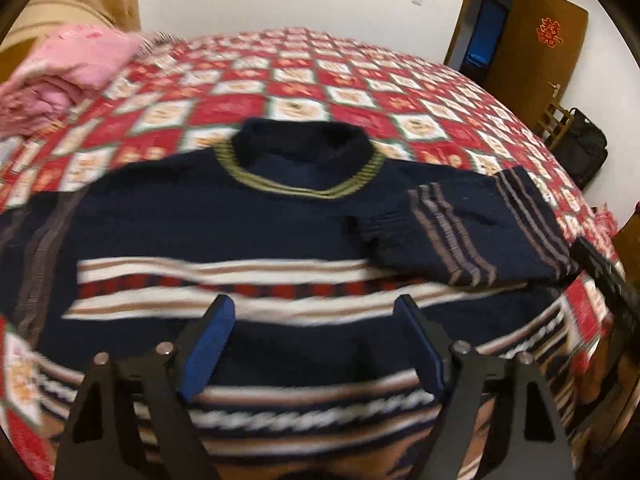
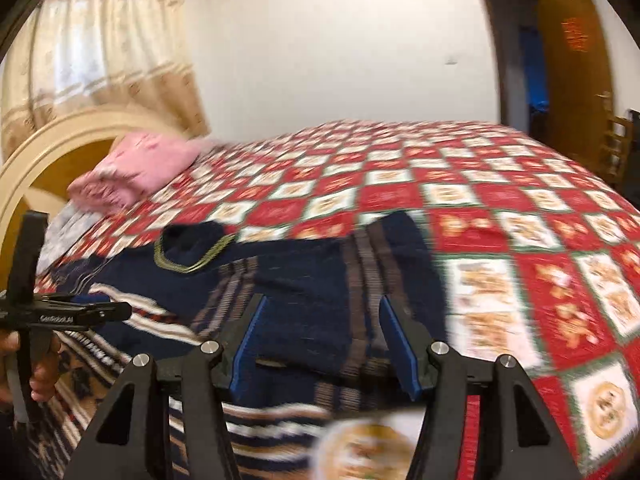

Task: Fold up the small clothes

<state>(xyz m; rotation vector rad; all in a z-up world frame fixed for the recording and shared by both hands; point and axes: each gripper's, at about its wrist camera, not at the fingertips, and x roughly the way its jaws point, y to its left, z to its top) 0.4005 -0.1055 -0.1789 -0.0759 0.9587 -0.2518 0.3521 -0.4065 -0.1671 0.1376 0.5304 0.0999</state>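
Navy knitted wool made up the small sweater [image 1: 256, 224], banded in white, tan and red, which lay flat and face up on a bed covered by a red and white checked quilt [image 1: 304, 80]. Its olive-trimmed neck pointed to the far side and its hem to the near edge. The sleeve [image 1: 460, 232] on the right, striped in grey, was already folded inward across the chest, probably as the first narrowing fold; the left sleeve lay stretched out to the left, not yet folded. A folded pink cloth [image 1: 68, 76] sat at the far left, well apart.

The left gripper [image 1: 316, 344], black with blue pads, hovered over the sweater's lower middle, jaws wide apart and nothing between them. The right gripper [image 2: 324, 344] hung above the folded sleeve, jaws parted about halfway and holding nothing; whether its fingertips touched the wool could not be told through the blur. Both seemed poised between folds.
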